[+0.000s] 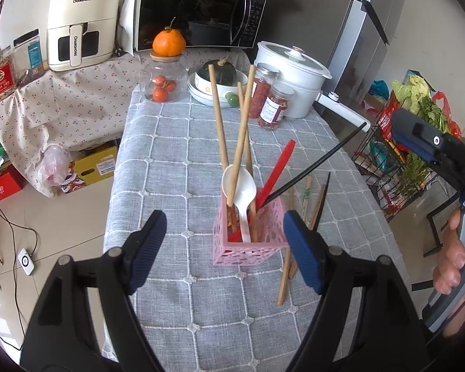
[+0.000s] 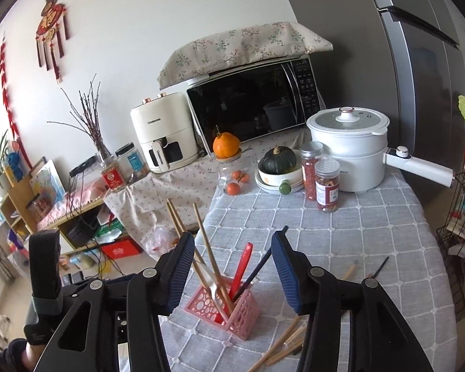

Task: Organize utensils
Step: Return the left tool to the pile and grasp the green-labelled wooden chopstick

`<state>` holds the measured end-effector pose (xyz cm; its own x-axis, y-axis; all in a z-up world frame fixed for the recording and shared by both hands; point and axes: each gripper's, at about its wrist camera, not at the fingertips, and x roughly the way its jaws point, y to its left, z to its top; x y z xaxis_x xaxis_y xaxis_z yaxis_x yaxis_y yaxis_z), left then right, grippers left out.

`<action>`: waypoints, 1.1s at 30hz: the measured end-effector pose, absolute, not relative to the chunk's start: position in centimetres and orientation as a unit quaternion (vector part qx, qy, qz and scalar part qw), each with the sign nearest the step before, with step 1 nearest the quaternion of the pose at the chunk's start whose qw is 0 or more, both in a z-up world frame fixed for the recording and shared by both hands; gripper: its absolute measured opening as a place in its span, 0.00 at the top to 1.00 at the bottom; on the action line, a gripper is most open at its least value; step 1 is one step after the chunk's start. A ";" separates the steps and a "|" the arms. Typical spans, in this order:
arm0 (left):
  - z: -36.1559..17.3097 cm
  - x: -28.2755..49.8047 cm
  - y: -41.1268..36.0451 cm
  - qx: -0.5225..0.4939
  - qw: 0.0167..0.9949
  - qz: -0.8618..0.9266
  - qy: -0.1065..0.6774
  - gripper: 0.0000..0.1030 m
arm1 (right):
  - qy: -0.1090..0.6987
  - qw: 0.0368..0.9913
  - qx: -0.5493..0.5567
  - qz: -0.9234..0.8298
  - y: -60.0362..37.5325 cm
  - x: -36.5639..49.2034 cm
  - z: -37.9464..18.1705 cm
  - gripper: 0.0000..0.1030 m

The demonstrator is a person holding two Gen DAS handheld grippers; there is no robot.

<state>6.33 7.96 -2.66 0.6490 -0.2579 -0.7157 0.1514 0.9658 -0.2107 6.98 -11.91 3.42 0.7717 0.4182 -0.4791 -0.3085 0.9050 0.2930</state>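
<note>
A pink perforated utensil basket (image 1: 248, 245) (image 2: 224, 310) stands on the grey checked tablecloth (image 1: 201, 303) (image 2: 356, 241). It holds wooden chopsticks (image 1: 220, 117), a white spoon (image 1: 241, 192), a red utensil (image 1: 276, 173) and a black chopstick (image 1: 319, 161). Several loose wooden and dark chopsticks (image 1: 297, 241) (image 2: 282, 347) lie on the cloth right of the basket. My left gripper (image 1: 224, 251) is open and empty, its jaws either side of the basket, close in front of it. My right gripper (image 2: 232, 269) is open and empty above the basket; it also shows in the left wrist view (image 1: 431, 142).
At the table's far end stand a glass jar with oranges (image 1: 164, 83), a bowl with a dark squash (image 1: 217, 83), two spice jars (image 1: 272, 105) and a white electric pot (image 1: 294, 74). A microwave (image 1: 198, 12), an air fryer (image 1: 83, 21) and a wire rack (image 1: 396, 161) flank the table.
</note>
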 end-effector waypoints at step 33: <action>-1.3 6.1 -8.2 0.050 0.890 -0.196 0.408 0.03 | 0.400 0.906 0.139 -0.010 -30.0 7.0 -0.8 0.17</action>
<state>6.13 -8.16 -1.29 0.5899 -0.3074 -0.7467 0.3896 0.9183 -0.0703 6.98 -29.99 -0.83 0.6798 0.0933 -0.7274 0.1295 0.9610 0.2442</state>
